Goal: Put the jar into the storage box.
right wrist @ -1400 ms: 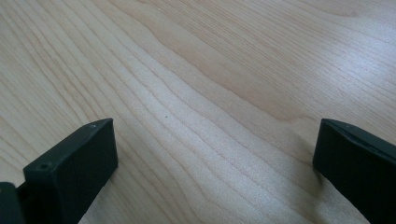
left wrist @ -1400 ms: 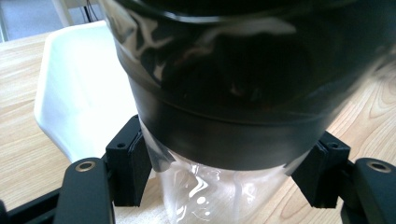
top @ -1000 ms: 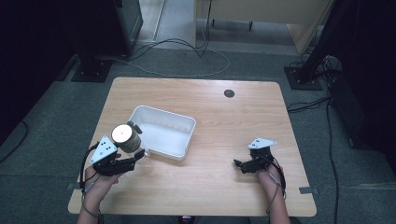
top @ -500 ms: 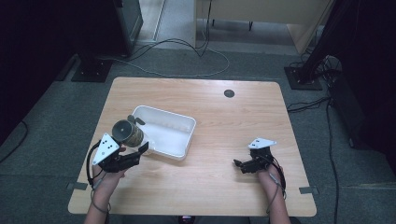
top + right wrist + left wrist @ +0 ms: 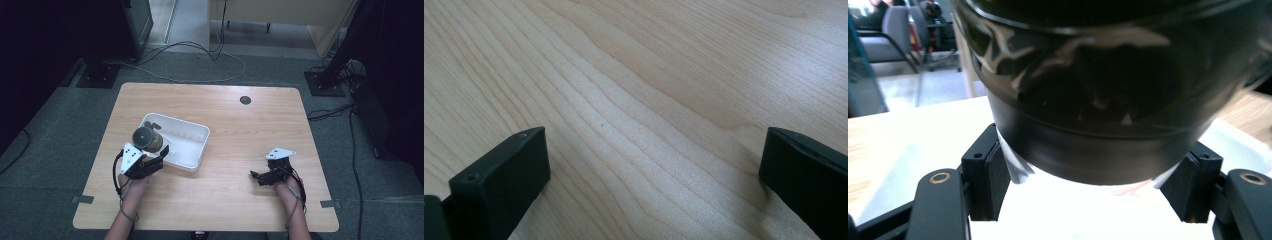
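Note:
My left gripper [image 5: 159, 151] is shut on a dark round jar [image 5: 145, 139], holding it tilted over the near left corner of a white tray [image 5: 201, 149]. In the left gripper view the glossy dark jar [image 5: 1088, 100] sits clamped between both pads, with the white tray [image 5: 903, 155] below it. My right gripper [image 5: 256, 176] rests low on the wooden table [image 5: 235, 130] at the right, open, with only bare wood between its fingertips [image 5: 509, 165].
A small dark round grommet [image 5: 245, 100] sits in the table near its far edge. Cables and dark stand bases lie on the grey floor beyond the table. Bare wood stretches between the tray and the right gripper.
My left gripper has carried the jar a little to the right and farther over the tray's corner. The right gripper has stayed put.

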Demonstrator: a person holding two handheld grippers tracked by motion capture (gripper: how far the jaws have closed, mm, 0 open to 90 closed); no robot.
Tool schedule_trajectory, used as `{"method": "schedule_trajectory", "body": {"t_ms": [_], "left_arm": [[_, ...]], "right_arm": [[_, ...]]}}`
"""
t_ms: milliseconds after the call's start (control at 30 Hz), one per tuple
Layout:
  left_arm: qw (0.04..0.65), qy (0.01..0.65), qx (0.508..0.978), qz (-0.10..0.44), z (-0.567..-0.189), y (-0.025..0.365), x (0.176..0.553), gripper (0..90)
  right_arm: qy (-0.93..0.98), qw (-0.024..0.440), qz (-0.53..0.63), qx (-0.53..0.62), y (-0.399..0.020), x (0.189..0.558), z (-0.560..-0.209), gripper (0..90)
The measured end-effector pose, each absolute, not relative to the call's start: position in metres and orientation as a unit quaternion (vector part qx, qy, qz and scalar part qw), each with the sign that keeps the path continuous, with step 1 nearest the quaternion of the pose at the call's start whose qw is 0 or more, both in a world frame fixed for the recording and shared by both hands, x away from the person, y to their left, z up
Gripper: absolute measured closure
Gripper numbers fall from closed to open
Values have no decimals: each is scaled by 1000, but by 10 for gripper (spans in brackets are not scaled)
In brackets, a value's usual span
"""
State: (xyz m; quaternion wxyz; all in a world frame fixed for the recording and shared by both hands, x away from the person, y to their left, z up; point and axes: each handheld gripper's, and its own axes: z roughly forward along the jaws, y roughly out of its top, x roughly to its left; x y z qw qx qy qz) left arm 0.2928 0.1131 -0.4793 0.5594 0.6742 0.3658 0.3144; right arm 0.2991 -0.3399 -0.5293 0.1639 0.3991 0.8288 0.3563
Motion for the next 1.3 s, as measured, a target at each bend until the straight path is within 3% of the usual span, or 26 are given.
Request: {"method": "schedule_trajectory", "body": {"t_ms": [267, 667, 1300], "left_arm": [[523, 386, 694, 311, -494, 107, 304, 305], [502, 390, 717, 287, -486, 104, 311, 303], [507, 388, 722, 267, -486, 103, 314, 295]], "right_arm": [[829, 164, 356, 399, -340, 299, -529, 0], [829, 164, 356, 399, -340, 299, -529, 0], [829, 164, 356, 399, -340, 299, -529, 0]]}}
